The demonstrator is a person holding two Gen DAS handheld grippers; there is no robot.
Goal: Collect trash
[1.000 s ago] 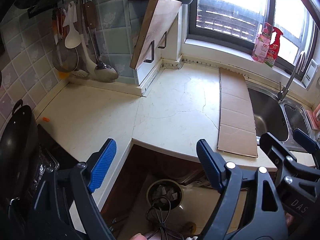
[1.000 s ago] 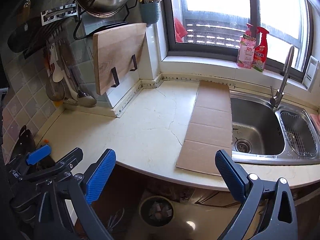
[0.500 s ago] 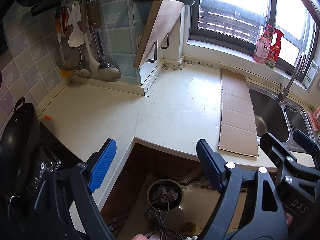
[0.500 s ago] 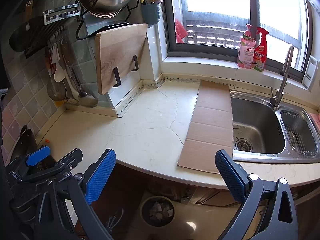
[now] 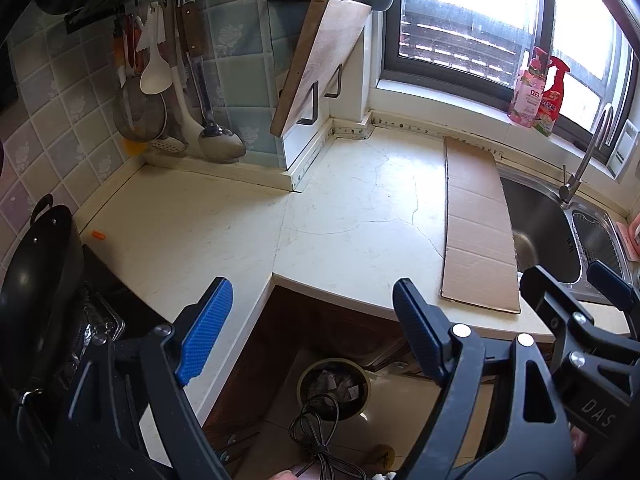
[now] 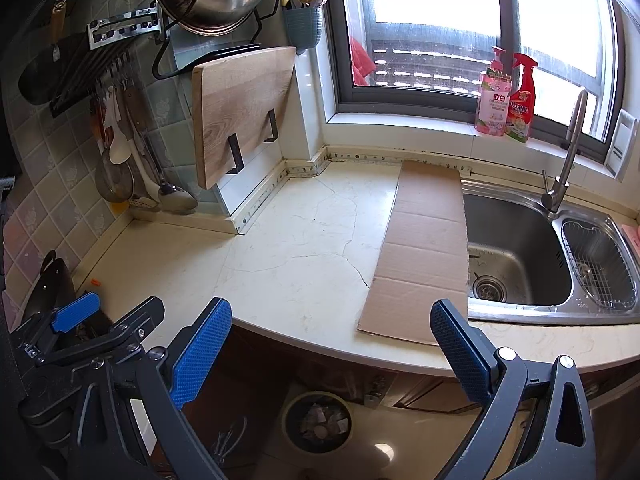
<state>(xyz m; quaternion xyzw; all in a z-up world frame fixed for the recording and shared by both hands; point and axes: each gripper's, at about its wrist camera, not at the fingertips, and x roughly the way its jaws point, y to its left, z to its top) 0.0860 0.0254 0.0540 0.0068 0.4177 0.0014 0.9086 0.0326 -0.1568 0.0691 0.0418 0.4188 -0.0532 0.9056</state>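
A flat strip of brown cardboard (image 5: 478, 226) (image 6: 424, 252) lies on the pale countertop (image 5: 340, 216) (image 6: 296, 252), beside the sink. A tiny orange scrap (image 5: 97, 235) (image 6: 95, 281) rests near the counter's left edge. On the floor below the counter stands a round trash bin (image 5: 332, 388) (image 6: 316, 424) holding crumpled bits. My left gripper (image 5: 308, 332) hangs open over the counter's front edge, above the bin, with nothing between its fingers. My right gripper (image 6: 332, 348) is also open and holds nothing, just in front of the counter edge near the cardboard's near end.
A steel sink (image 6: 516, 256) with faucet (image 6: 564, 160) lies right. A cutting board (image 6: 240, 112) and hung utensils (image 5: 168, 92) line the back wall. A black pan (image 5: 36, 280) sits far left. Two bottles (image 6: 506, 100) stand on the sill. A black cable (image 5: 320, 440) lies on the floor.
Both grippers have drifted slightly back and up, so the counter and cardboard sit a little farther off. Both stayed open and nothing on the counter moved.
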